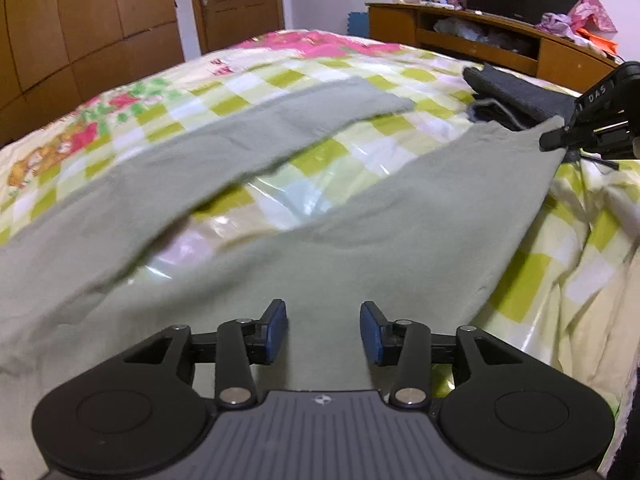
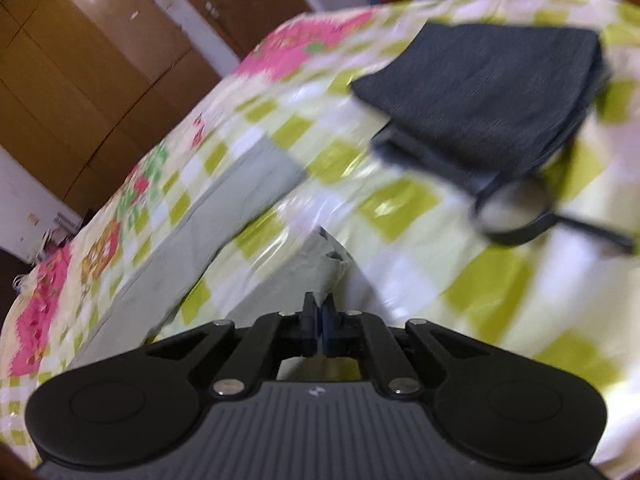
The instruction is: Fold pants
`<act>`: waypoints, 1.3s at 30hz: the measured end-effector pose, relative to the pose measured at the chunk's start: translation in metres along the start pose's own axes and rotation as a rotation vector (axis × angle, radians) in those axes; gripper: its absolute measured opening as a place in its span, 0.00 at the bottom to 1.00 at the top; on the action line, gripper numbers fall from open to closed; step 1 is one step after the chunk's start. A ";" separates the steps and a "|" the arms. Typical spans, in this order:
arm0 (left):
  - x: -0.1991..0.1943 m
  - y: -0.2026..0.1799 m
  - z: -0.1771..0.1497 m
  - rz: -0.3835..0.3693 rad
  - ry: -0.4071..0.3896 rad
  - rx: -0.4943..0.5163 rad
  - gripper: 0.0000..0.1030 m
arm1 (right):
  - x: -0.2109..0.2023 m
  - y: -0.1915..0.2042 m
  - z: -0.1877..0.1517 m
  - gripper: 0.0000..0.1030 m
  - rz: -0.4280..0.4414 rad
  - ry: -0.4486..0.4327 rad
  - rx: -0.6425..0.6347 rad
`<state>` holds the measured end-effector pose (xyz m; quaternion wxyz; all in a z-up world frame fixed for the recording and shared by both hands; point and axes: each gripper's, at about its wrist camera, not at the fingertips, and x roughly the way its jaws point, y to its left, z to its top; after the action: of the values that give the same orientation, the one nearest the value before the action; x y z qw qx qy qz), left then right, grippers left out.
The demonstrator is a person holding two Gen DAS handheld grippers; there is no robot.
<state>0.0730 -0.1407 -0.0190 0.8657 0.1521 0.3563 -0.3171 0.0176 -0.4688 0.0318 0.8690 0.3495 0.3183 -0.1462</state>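
Observation:
Pale green pants [image 1: 360, 232] lie spread on the checked bedspread with the two legs apart in a V. My left gripper [image 1: 323, 334] is open, its blue pads hovering over the waist end of the pants with nothing between them. My right gripper [image 1: 554, 140] shows at the right edge of the left wrist view, pinching the hem of the right leg. In the right wrist view my right gripper [image 2: 319, 312] is shut on that pant leg hem [image 2: 320, 256], which is lifted. The other leg [image 2: 224, 208] lies flat to the left.
A folded dark grey garment [image 2: 492, 92] with a loose drawstring loop lies on the bed [image 1: 332, 160] beyond the right leg. It also shows in the left wrist view [image 1: 516, 96]. A wooden TV cabinet [image 1: 480, 40] and wardrobe doors [image 1: 80, 20] stand behind the bed.

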 end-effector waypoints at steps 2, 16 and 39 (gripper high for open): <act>-0.002 -0.002 -0.004 0.007 0.004 0.010 0.53 | -0.005 -0.010 0.001 0.03 -0.044 -0.010 -0.016; -0.066 0.096 -0.062 0.254 0.066 -0.113 0.56 | -0.038 0.037 -0.025 0.14 -0.247 -0.096 -0.311; -0.076 0.349 -0.029 0.376 0.076 -0.202 0.72 | 0.133 0.354 -0.089 0.34 0.320 0.256 -1.229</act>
<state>0.2456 0.1695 0.0280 0.9064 0.1401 0.3840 -0.1067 0.2464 -0.1586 0.0777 0.8770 -0.1539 0.3889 0.2366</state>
